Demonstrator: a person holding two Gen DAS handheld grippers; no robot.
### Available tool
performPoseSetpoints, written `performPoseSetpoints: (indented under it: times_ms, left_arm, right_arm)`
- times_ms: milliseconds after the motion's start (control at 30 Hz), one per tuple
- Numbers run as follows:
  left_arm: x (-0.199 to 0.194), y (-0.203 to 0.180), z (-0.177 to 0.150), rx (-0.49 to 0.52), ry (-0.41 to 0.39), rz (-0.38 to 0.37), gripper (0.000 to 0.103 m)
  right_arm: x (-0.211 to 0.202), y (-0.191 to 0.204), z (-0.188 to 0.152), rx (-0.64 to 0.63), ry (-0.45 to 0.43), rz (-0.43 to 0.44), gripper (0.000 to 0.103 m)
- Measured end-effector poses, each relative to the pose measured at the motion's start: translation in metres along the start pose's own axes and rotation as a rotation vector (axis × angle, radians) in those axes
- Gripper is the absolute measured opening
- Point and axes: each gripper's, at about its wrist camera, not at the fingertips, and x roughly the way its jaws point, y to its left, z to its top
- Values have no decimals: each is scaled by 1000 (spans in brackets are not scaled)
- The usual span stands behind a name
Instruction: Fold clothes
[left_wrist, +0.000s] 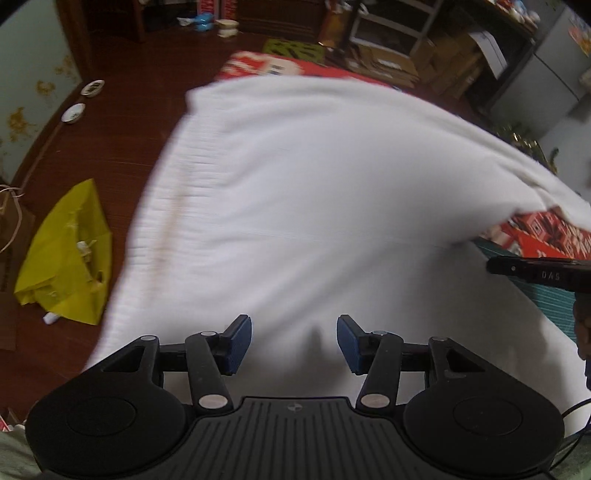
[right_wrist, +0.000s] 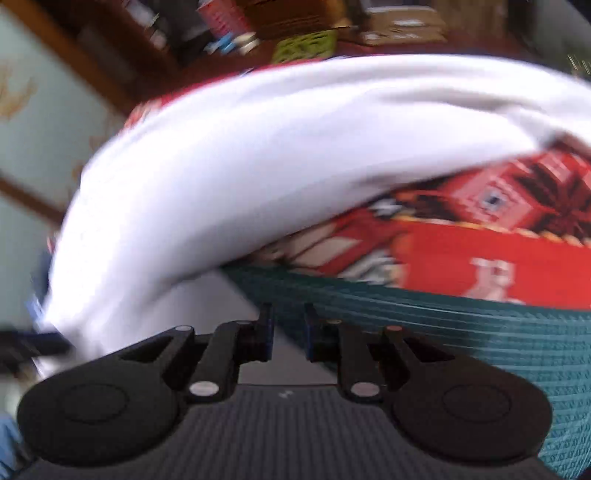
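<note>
A white knitted garment (left_wrist: 295, 192) with a ribbed hem on its left side lies spread over a red patterned cloth (left_wrist: 546, 229). My left gripper (left_wrist: 294, 341) is open and empty just above the garment's near part. In the right wrist view the garment (right_wrist: 221, 166) is blurred and lies folded over the red cloth (right_wrist: 498, 251) and a teal mat (right_wrist: 461, 332). My right gripper (right_wrist: 289, 332) hovers over the mat's edge with a narrow gap between its fingers and nothing in it. It also shows at the right edge of the left wrist view (left_wrist: 535, 273).
A yellow bag (left_wrist: 70, 254) lies on the dark red floor (left_wrist: 110, 147) to the left. Two small dishes (left_wrist: 83, 99) sit by the wall. Shelves and cardboard boxes (left_wrist: 406, 48) stand at the back.
</note>
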Motion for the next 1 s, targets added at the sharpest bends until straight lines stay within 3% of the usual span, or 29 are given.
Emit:
performPoseSetpoints:
  times_ms: [200,267,400,633,800,933,1000]
  left_arm:
    - [-3,51,-11,-57,-11,24,51]
    - [-2,57,-14,-58,-16,29,52]
    - [-1,63,-18,-58,-19,22,51]
    - [10,74,-13,-23,-28,35,53]
    - [19,82,-2,-1,-45,62,55]
    - [26,81,7,18,-62,22,52]
    - [33,78,12,31,-59,2,45]
  right_arm:
    - [18,61,-2,-197,14,-65,20]
    - [19,73,-4,-243,36,-92,3]
    - [7,73,-16,-252,101,-90,1]
    - [-18,79,-39,-240,124,-58,2]
    - [-9,60,-19,-162,117,-80,2]
    - [-6,59,-7,-122,101,-87,3]
    - [-1,60,-6,-114,102,-89,3]
